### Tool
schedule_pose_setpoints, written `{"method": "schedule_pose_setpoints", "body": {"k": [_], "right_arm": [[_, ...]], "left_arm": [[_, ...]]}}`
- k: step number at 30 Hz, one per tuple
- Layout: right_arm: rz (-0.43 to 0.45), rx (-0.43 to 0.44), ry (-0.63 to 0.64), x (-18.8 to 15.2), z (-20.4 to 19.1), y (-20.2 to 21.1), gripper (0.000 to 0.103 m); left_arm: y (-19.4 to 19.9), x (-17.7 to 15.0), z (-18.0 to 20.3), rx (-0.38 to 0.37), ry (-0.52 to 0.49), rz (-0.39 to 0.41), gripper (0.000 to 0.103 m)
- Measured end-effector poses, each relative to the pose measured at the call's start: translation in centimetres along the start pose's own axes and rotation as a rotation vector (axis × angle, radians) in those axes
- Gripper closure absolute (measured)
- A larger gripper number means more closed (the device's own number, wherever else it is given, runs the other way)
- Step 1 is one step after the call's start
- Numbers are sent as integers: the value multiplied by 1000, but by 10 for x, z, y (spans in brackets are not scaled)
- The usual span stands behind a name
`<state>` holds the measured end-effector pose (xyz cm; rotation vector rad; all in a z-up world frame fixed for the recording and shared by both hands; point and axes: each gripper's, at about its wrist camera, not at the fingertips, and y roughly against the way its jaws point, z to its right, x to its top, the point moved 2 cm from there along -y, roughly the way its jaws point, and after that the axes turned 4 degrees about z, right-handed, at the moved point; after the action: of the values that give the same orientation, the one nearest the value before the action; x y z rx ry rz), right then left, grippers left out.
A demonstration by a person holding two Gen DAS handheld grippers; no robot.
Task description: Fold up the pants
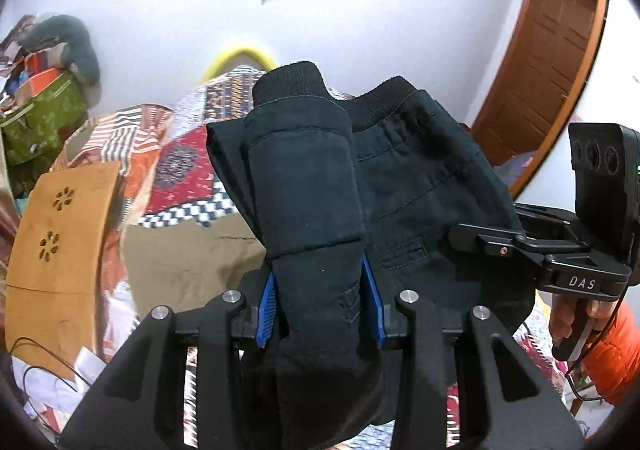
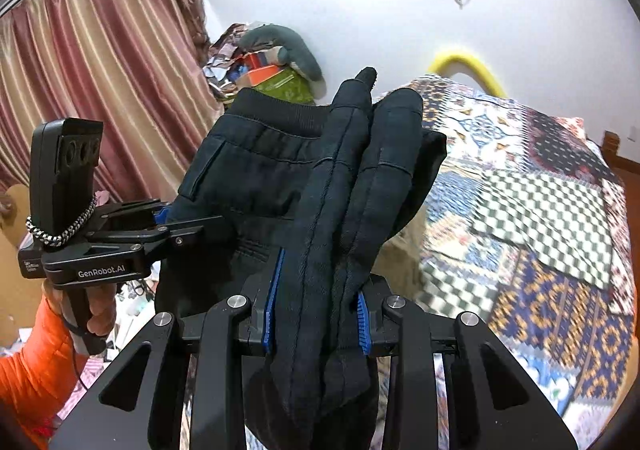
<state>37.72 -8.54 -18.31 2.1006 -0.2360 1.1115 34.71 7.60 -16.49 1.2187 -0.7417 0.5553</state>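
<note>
The black pants are held up in the air above the bed, folded over, with the ribbed waistband at the top. My left gripper is shut on a bunched leg of the pants, blue pads pressing both sides. My right gripper is shut on another bunched fold of the pants. Each gripper shows in the other's view: the right one at the pants' right edge, the left one at their left edge.
A patchwork quilt covers the bed below. A brown wooden headboard piece stands at the left. A pile of clothes and bags sits by the wall, beside pink curtains. A wooden door is at the right.
</note>
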Motion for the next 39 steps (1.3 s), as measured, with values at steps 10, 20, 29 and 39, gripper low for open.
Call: {"method": "schedule_pose_setpoints", "body": {"k": [10, 20, 29, 39], "right_arm": [[-22, 36, 16, 24, -9, -70, 75], [-137, -16, -12, 18, 17, -141, 75], [-224, -77, -53, -5, 57, -154, 66], [-130, -139, 79, 12, 23, -86, 66]], "left_arm": [[-39, 16, -75, 48, 68, -12, 66], [-136, -2, -124, 73, 132, -164, 65], [-153, -23, -143, 146, 183, -204, 55], [-70, 0, -95, 221, 61, -75, 55]]}}
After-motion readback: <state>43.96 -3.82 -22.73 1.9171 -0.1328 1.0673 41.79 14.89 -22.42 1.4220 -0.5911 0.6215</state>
